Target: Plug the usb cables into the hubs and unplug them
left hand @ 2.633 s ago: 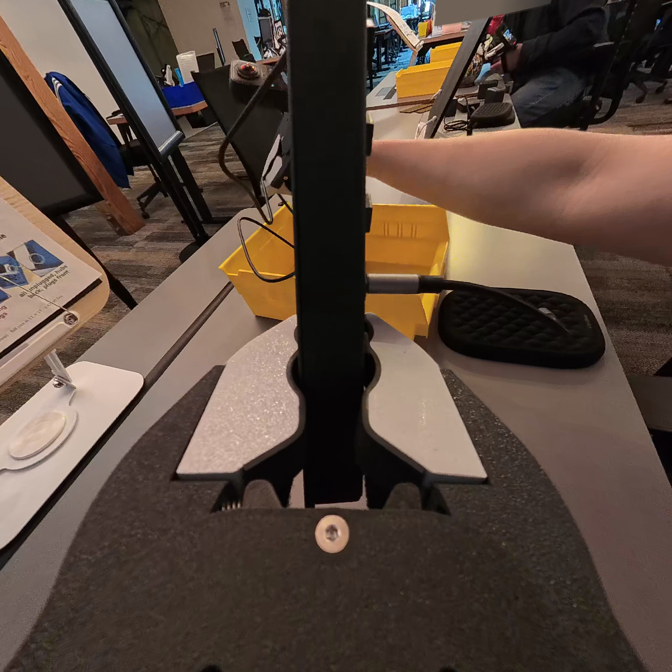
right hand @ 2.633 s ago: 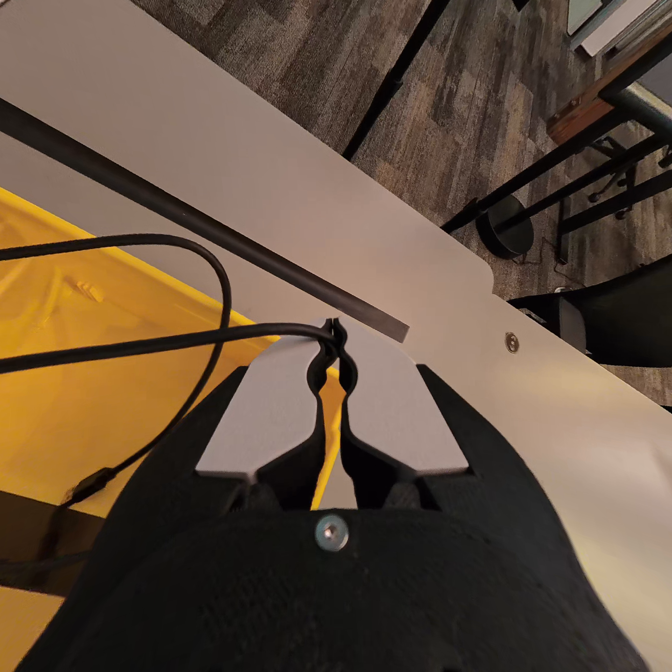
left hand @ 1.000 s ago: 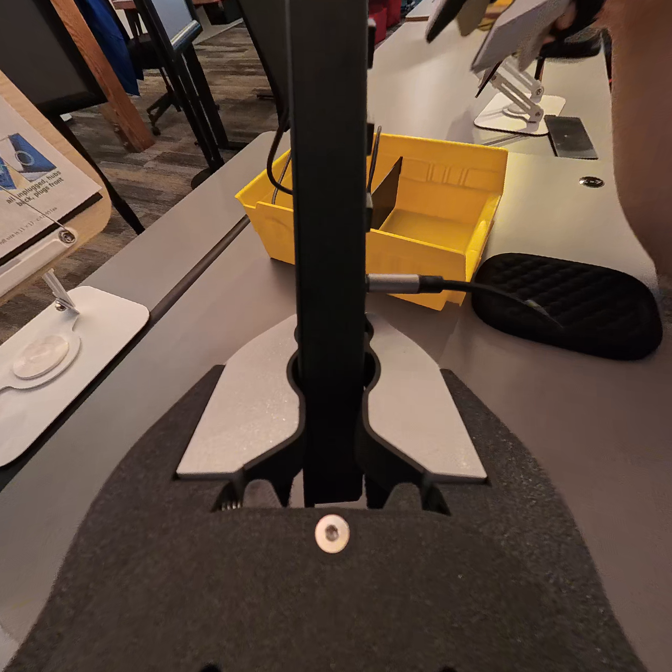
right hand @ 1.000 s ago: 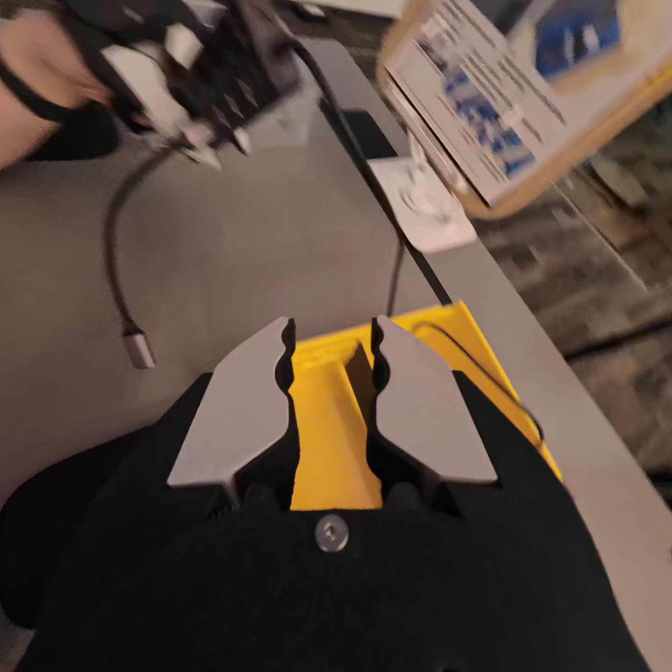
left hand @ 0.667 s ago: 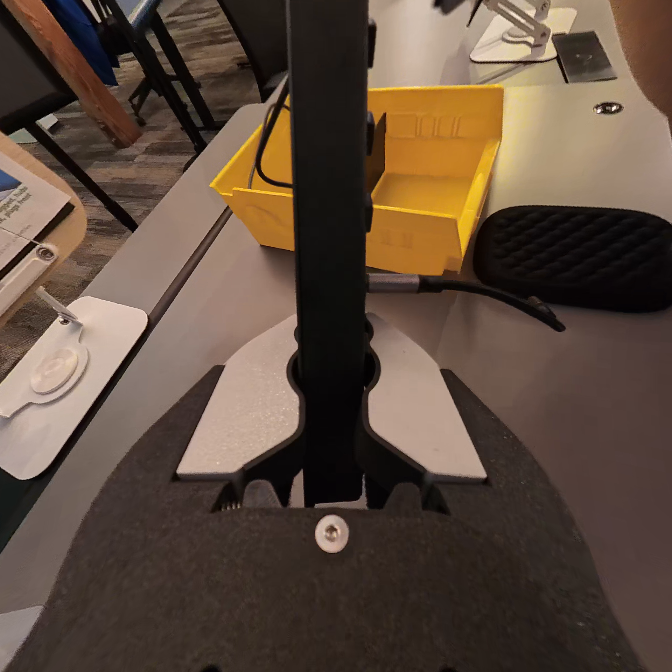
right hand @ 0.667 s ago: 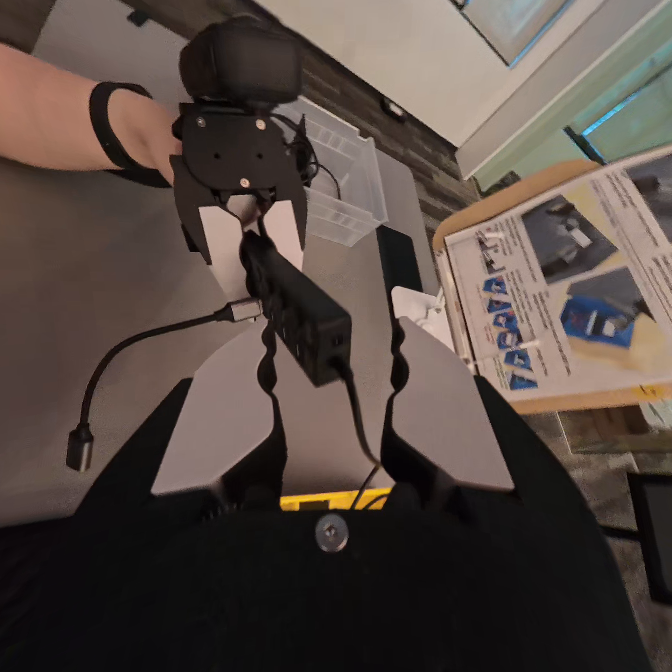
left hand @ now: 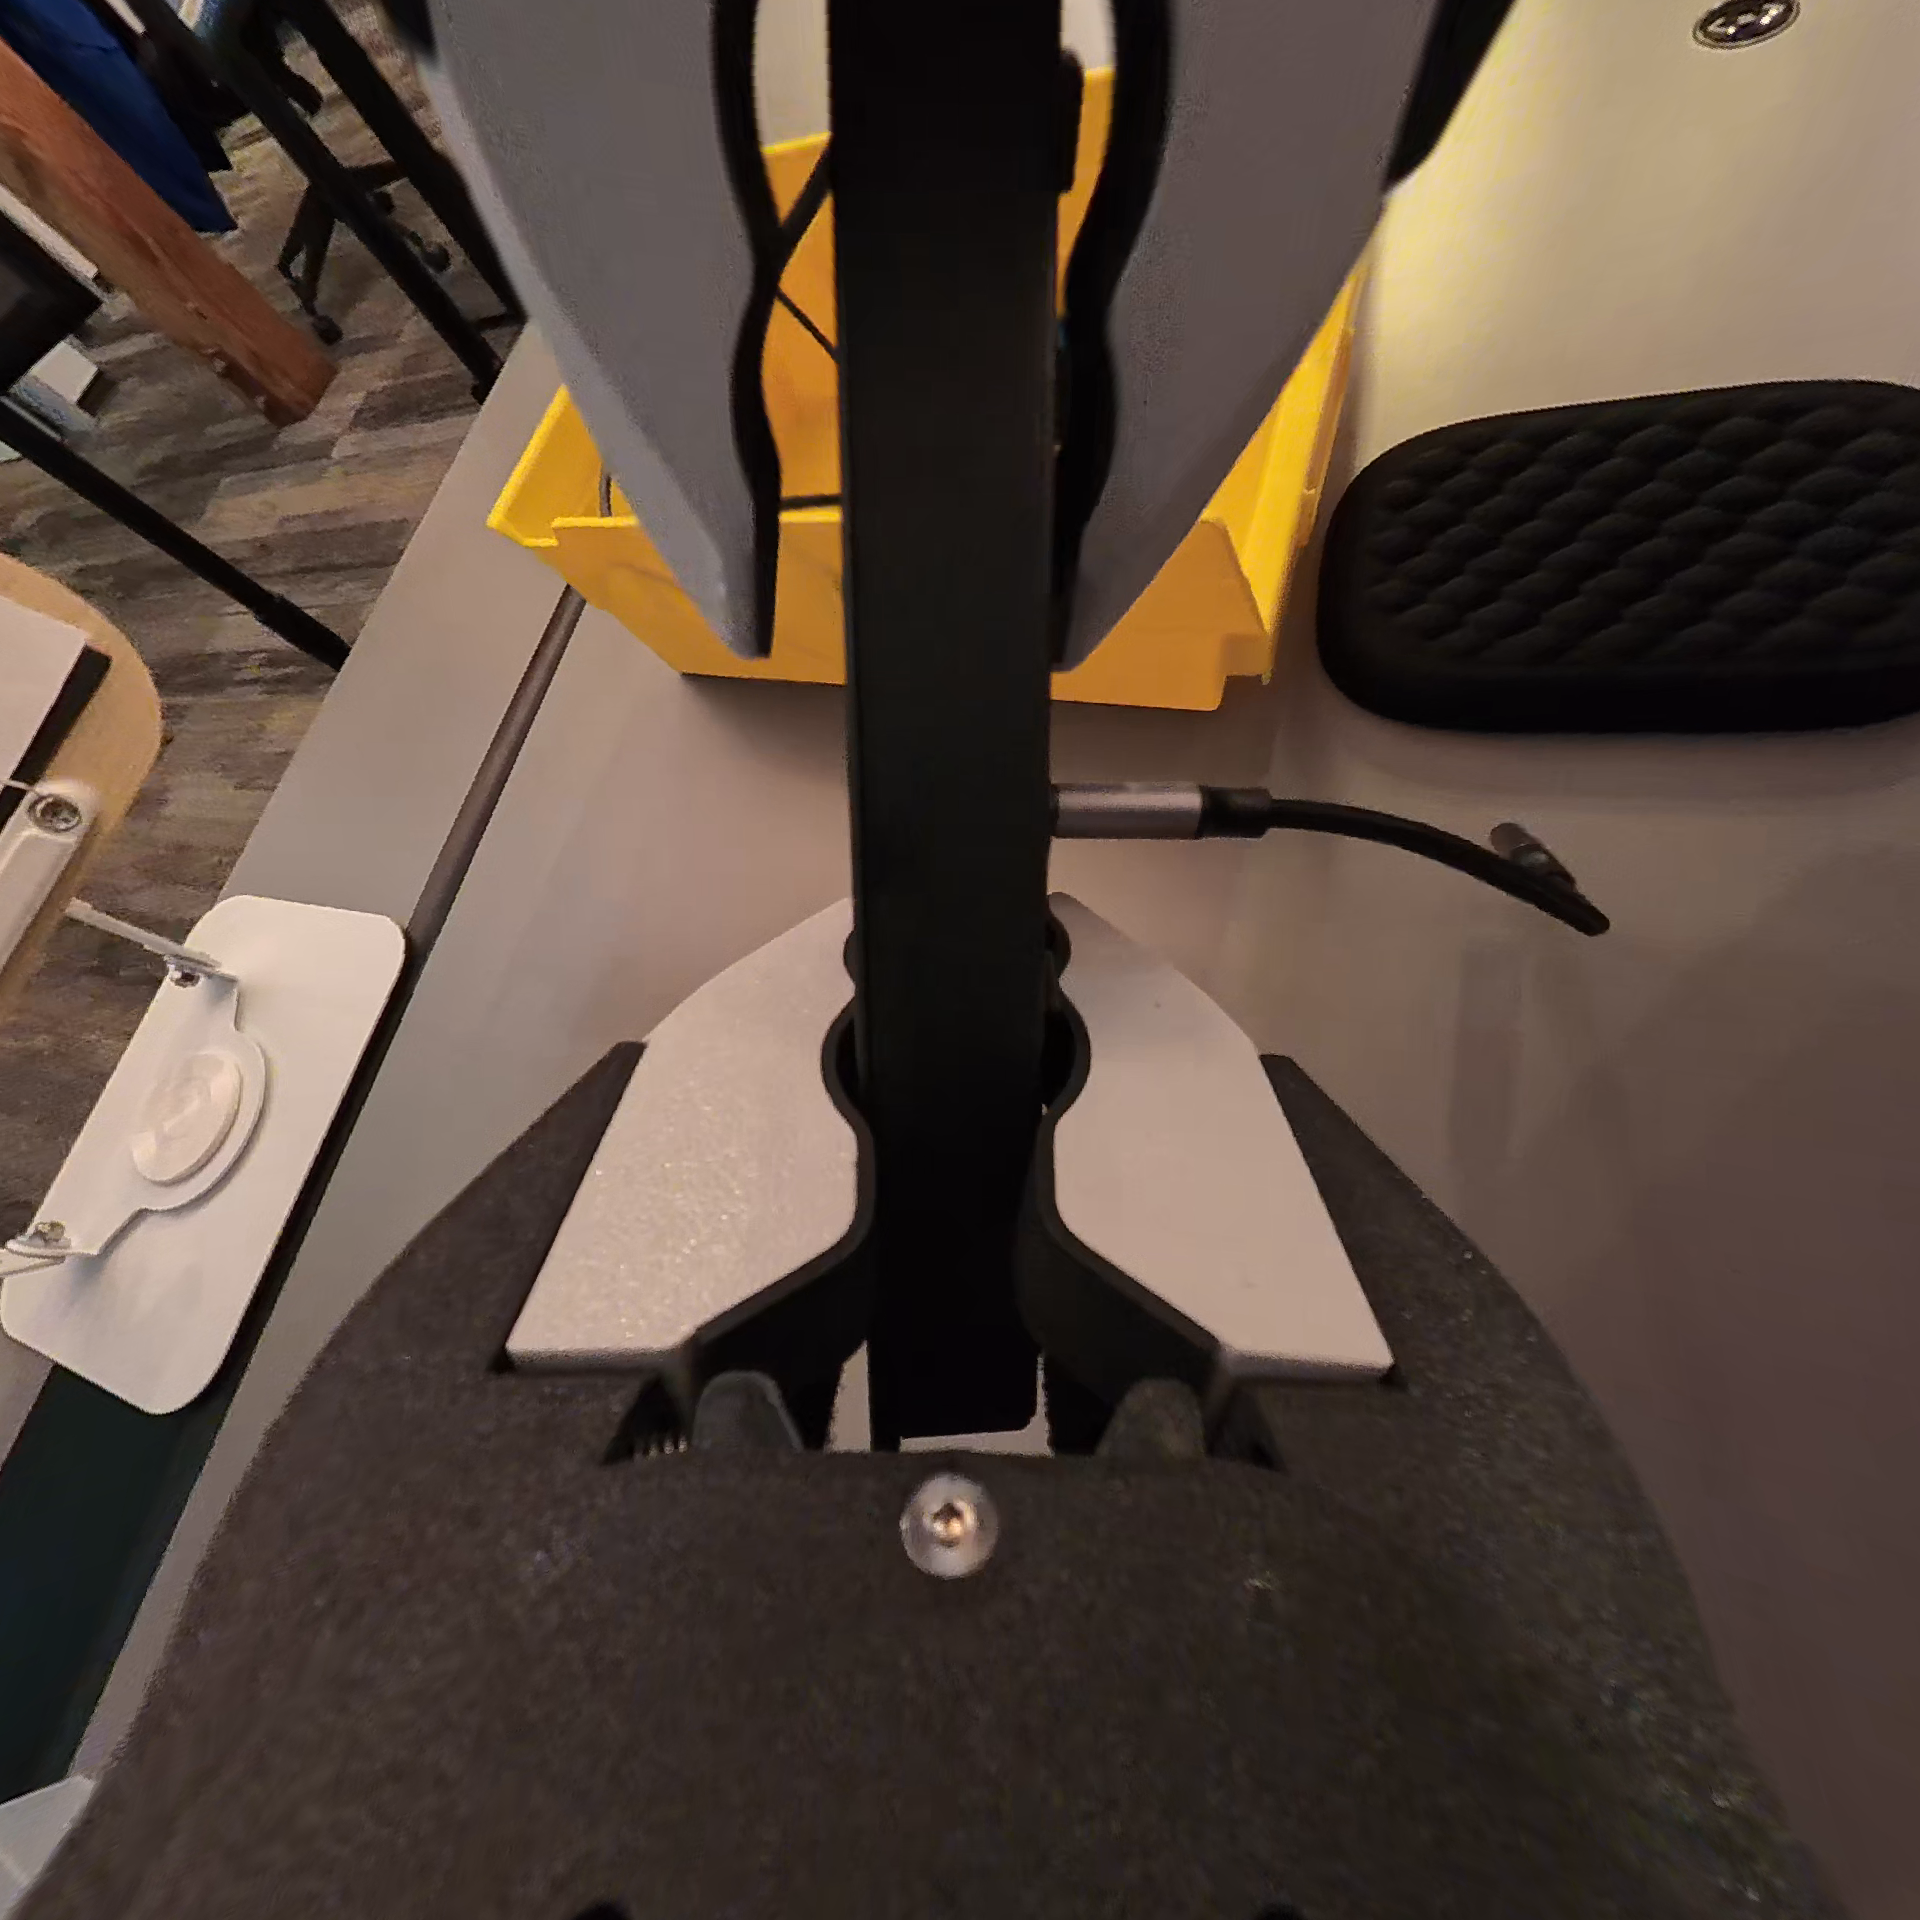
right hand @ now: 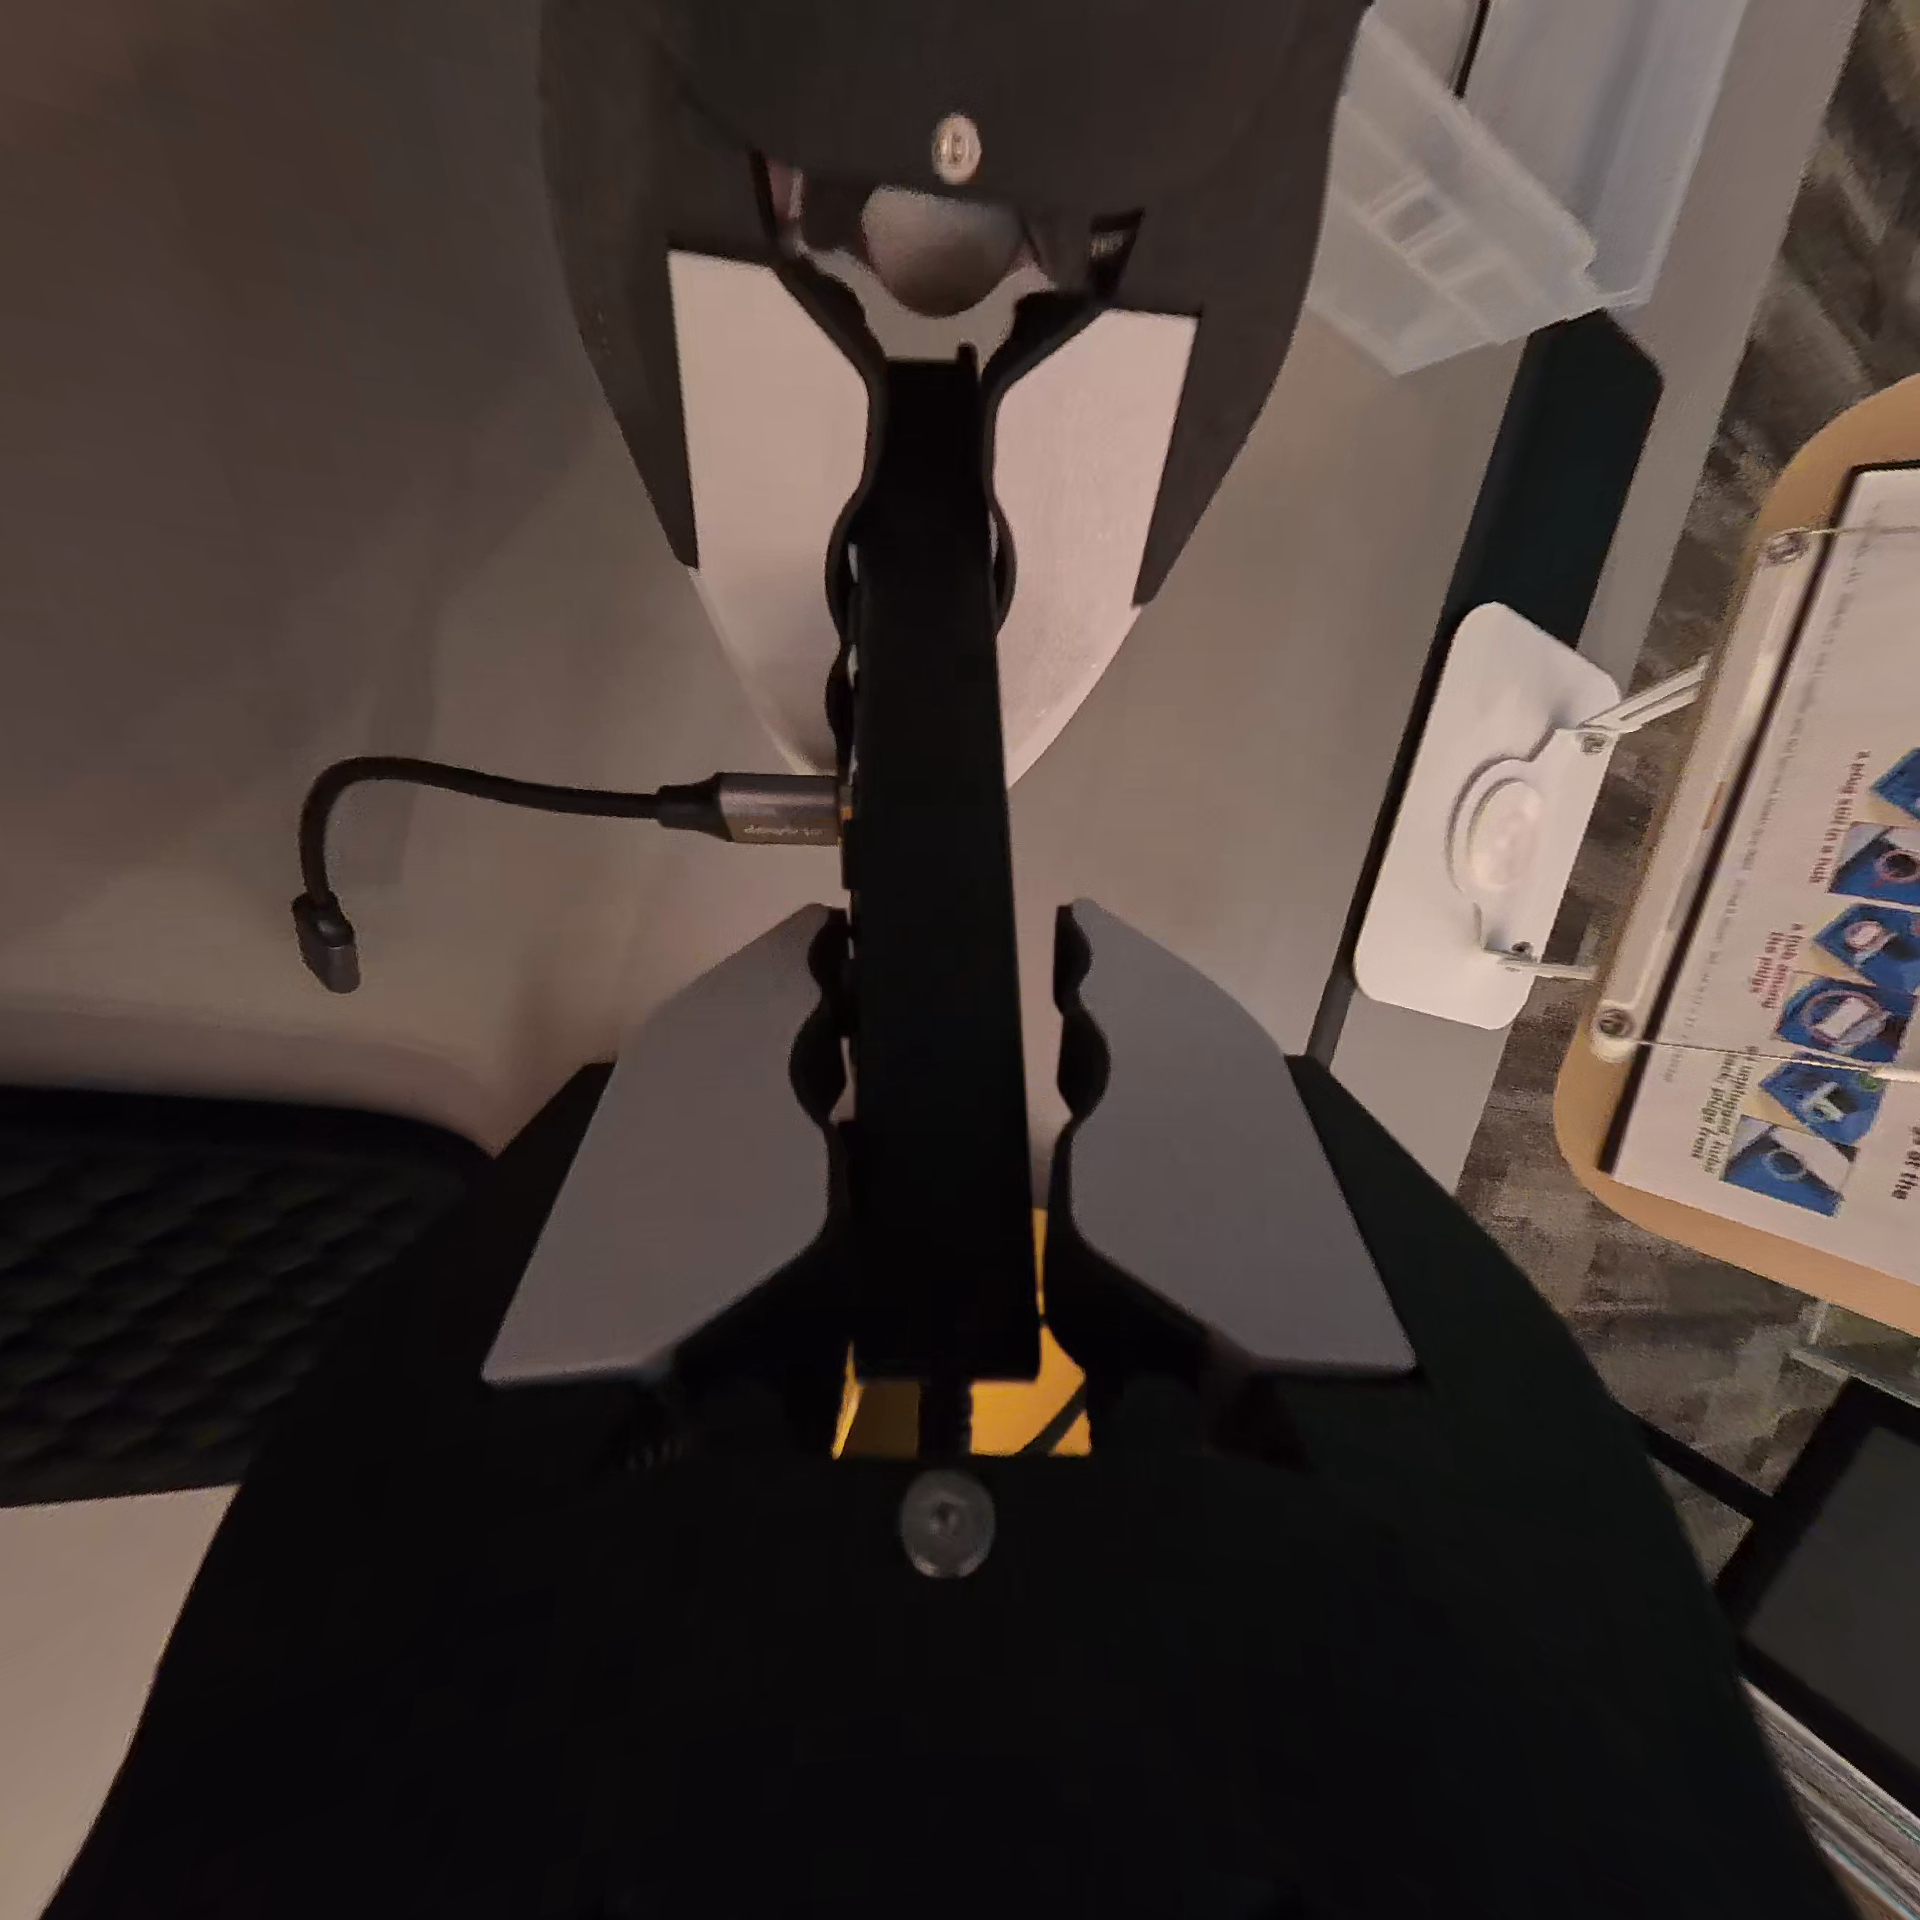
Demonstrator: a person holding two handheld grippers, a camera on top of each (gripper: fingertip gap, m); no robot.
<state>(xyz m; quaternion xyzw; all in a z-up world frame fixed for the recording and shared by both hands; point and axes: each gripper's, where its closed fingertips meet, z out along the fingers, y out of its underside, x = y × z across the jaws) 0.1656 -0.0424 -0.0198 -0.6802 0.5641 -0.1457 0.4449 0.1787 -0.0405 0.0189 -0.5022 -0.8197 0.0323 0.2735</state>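
**Hub clamped in left tongs, right tongs straddling its far end**

We see the left tongs [left hand: 951, 977] closed tight on the black hub [left hand: 940, 623], gripping its near end; the hub runs straight out toward 12 o'clock in the left wrist view. A short usb cable [left hand: 1382, 831] is plugged into the hub's side, its grey metal plug [left hand: 1127, 810] seated at about 3 o'clock of the hub, the cord curving off to its loose end [left hand: 1538, 873], which sits above the grey surface [left hand: 1558, 1143].

The right tongs [left hand: 914, 343] come in from 12 o'clock in that view, fingers [left hand: 644, 312] set either side of the hub. In the right wrist view the right tongs [right hand: 940, 925] stand moderately wide, with a dark gap showing on both sides of the hub [right hand: 935, 935], so not gripping; contact on the left finger is hard to judge, the frame is dim and a bit blurred. The left tongs [right hand: 930, 582] show at 12 o'clock there, clamped on the hub's other end. The same usb cable [right hand: 499, 795] sticks out toward 9 o'clock.

Beyond the hub sits a yellow bin [left hand: 1174, 634] on the surface, with a thin black cord [left hand: 800, 260] in it. A black quilted pad [left hand: 1621, 561] lies at 2 o'clock, just beside the bin. At 8 o'clock there's a white stand base [left hand: 197, 1143]; the right wrist view shows the instruction sheet [right hand: 1787, 935] it holds, at 3 o'clock, and a clear plastic bin [right hand: 1455, 229] at 1 o'clock.
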